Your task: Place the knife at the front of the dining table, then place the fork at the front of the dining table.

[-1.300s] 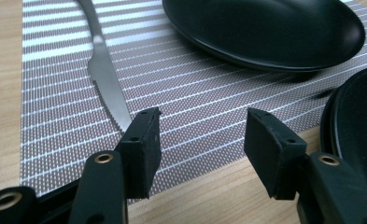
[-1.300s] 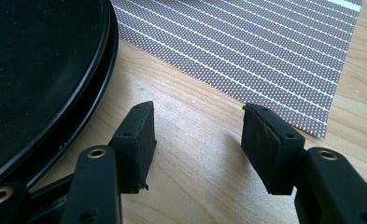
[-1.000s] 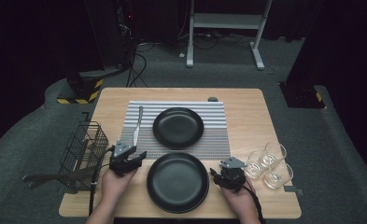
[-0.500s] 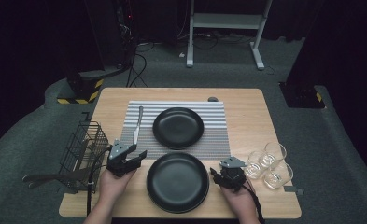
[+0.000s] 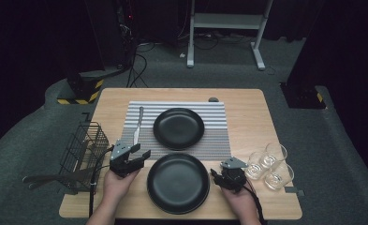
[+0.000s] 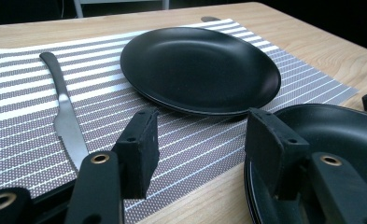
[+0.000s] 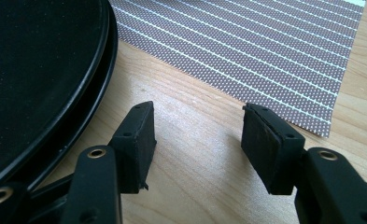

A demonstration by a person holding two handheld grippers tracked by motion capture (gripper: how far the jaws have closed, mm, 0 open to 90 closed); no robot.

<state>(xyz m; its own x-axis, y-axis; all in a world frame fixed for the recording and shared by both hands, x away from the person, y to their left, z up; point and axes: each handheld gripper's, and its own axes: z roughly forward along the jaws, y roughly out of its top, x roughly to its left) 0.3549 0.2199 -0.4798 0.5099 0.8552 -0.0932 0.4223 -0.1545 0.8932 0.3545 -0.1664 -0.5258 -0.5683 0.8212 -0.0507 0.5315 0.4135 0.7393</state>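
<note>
Flanking 1 of 2 plates (image 5: 178, 182): 2 grippers (image 5: 134, 153), near 3 glasses (image 5: 269, 164).

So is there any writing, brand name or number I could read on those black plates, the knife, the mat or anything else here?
None: no readable text anywhere.
The near plate, far plate, knife, striped mat and glasses bear no lettering.
The yellow-and-black stripes on the floor equipment are a hazard pattern, not words.
The red lights on the dark rack behind are too small to tell.
</note>
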